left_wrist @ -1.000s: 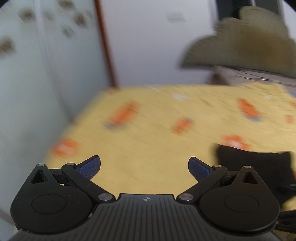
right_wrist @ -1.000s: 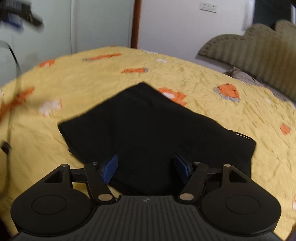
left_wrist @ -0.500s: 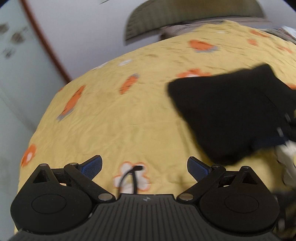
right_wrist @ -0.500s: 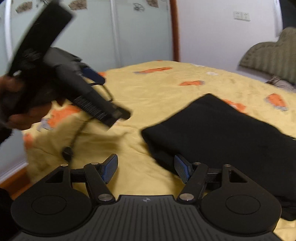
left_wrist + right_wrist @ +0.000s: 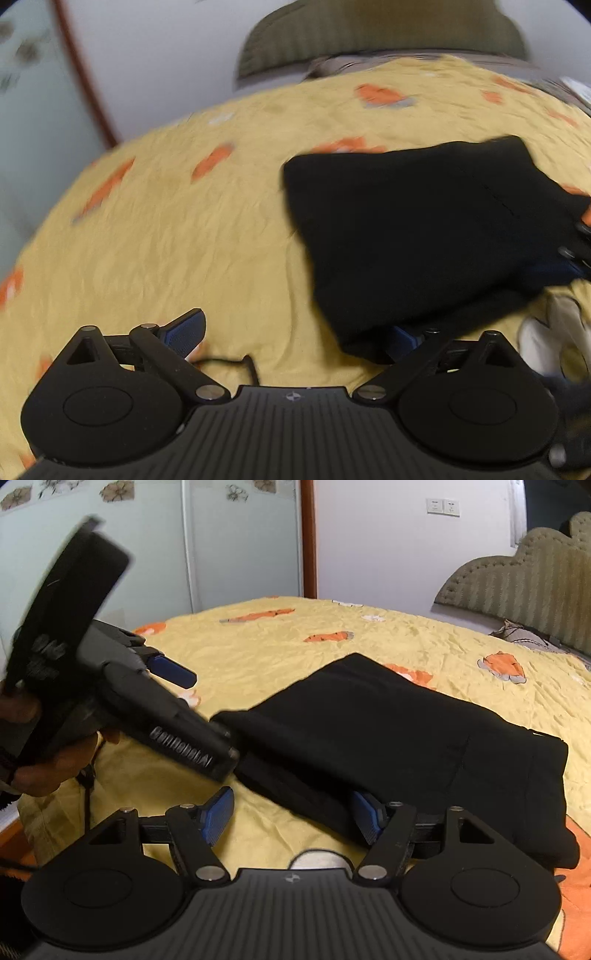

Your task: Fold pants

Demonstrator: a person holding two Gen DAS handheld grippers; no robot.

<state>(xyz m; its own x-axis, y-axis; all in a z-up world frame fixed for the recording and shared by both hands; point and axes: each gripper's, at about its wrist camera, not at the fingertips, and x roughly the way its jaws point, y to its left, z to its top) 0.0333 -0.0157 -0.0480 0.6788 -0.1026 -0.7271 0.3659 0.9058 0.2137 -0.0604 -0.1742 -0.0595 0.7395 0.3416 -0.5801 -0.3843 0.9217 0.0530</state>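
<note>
We see the left hand-held gripper (image 5: 293,334) now low over the bed (image 5: 155,236), where 1 second ago its view took in mostly the wall and the far bedspread. It has dropped and tipped downward, and the pants (image 5: 417,236) now fill the right half of its view. Its jaws stand wide apart; the right pad is tucked at the near corner of the black cloth, but nothing is pinched between the 2 pads.

The right hand-held gripper (image 5: 293,819) has also shifted: a second ago it sat centred on the pants (image 5: 388,738), and now it looks at their left end, with its right pad against the folded edge and its left pad over bare bedspread. Its jaws are parted, holding nothing.

The pants lie flat on the yellow flowered bedspread as a compact black rectangle with stacked layers at the near edge. We judge that both tools are lining up on this short end, either for 1 more fold or to tidy it.

Around them: a thin black cable (image 5: 236,362) trails on the bedspread just ahead of the left tool and could snag. A padded headboard (image 5: 524,572) and pale wardrobe doors (image 5: 221,546) stand well apart. The other tool (image 5: 122,686) crowds the same corner, so we reckon they could collide.
</note>
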